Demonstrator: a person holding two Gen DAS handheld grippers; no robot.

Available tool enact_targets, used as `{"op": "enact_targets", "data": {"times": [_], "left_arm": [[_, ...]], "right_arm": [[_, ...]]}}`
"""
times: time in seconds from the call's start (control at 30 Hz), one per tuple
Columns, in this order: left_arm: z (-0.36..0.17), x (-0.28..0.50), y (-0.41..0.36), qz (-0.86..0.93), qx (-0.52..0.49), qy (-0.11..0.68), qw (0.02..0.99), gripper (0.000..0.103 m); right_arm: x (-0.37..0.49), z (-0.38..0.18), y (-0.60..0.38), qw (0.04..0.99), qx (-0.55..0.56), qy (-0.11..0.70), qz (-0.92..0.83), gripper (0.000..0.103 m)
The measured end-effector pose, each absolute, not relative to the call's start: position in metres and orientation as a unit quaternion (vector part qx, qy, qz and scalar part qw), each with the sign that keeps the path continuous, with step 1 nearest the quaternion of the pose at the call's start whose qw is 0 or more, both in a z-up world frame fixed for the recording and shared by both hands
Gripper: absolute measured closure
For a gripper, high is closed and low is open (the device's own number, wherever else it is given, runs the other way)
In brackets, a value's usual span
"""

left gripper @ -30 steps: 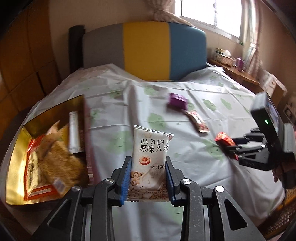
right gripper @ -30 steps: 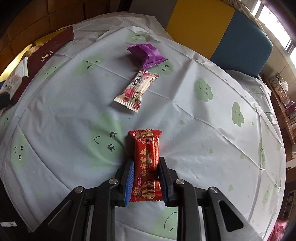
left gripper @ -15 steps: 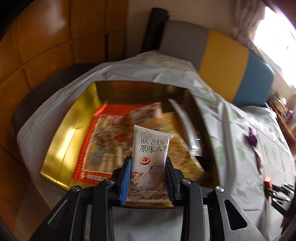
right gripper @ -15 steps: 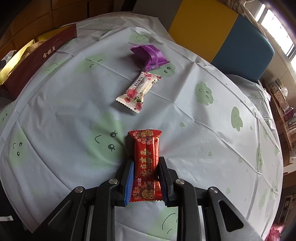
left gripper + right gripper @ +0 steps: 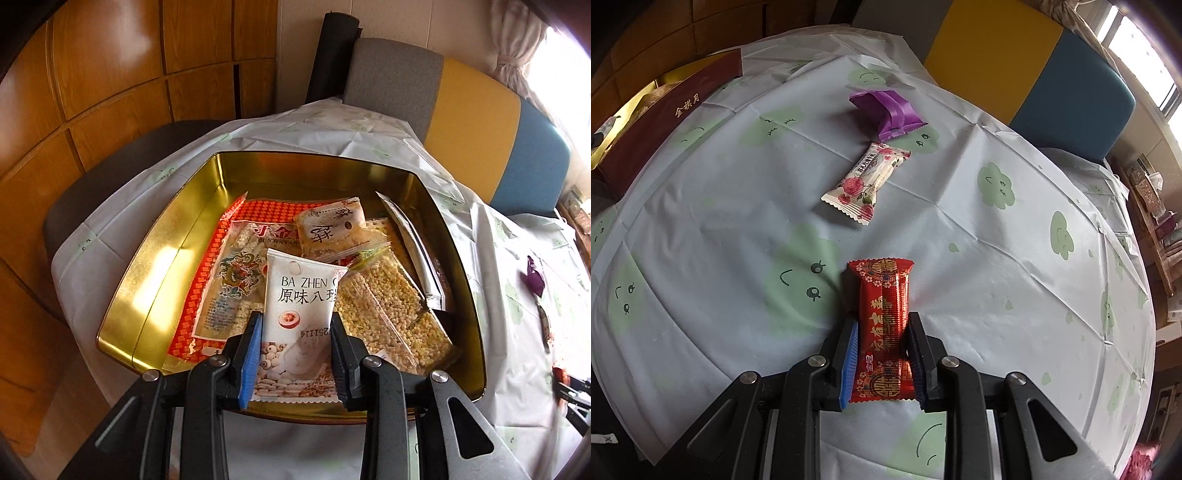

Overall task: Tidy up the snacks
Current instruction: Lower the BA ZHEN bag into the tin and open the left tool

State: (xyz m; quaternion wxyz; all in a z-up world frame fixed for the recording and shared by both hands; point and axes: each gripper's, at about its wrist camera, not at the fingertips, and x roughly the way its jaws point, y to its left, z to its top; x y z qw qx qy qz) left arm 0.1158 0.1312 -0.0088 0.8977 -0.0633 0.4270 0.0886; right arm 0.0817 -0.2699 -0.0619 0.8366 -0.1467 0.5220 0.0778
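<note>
— What is the left gripper (image 5: pixel 295 354) doing from where you stand?

— It is clamped on a white packet (image 5: pixel 301 314), one pad on each side, and holds it upright above the near edge of the gold tin (image 5: pixel 155 266). Inside the tin lie a big red bag (image 5: pixel 236 273), a small yellow packet (image 5: pixel 332 229) and a clear bag of puffed grains (image 5: pixel 391 310). The white packet hangs over them, not yet laid down.

— So it is the dropping-in step?

— I'd judge so. The next move calls for lowering the packet a little further into the tin, then letting the pads part so it falls flat on the pile, not over the rim.

— And the other side?

— The right gripper (image 5: pixel 882 354) is closed around a red packet (image 5: pixel 884 325), well apart from the tin, which shows only as a dark red wall (image 5: pixel 665 122) at the far left. Between them on the tablecloth (image 5: pixel 997 280) lie a flowered packet (image 5: pixel 866 182) and, farther from the gripper, a purple packet (image 5: pixel 886 112). Whether the red one touches the cloth, I cannot tell. It looks next in line for the tin, with those two loose ones to follow.
</note>
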Motion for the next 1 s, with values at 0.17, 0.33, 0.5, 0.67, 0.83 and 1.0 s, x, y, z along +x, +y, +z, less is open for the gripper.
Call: {"op": "enact_targets", "data": {"times": [0.17,0.33,0.5,0.67,0.83,1.0], "left_arm": [[-0.009,0.116,0.131,0.094,-0.064,0.43,0.896,0.068],[-0.009,0.114,0.131,0.098,-0.065,0.431,0.894,0.067],[-0.01,0.112,0.132,0.102,-0.064,0.432,0.894,0.065],[-0.008,0.111,0.134,0.103,-0.064,0.429,0.895,0.065],[-0.005,0.109,0.136,0.104,-0.062,0.424,0.897,0.065],[-0.003,0.107,0.137,0.103,-0.06,0.421,0.899,0.064]], "right_arm": [[0.082,-0.062,-0.27,0.837,-0.147,0.521,0.076,0.077],[0.082,-0.062,-0.27,0.837,-0.147,0.521,0.076,0.077],[0.082,-0.062,-0.27,0.838,-0.147,0.521,0.075,0.077],[0.081,-0.061,-0.269,0.838,-0.151,0.519,0.071,0.077],[0.081,-0.06,-0.268,0.839,-0.153,0.518,0.067,0.077],[0.08,-0.06,-0.268,0.839,-0.154,0.518,0.066,0.077]]}}
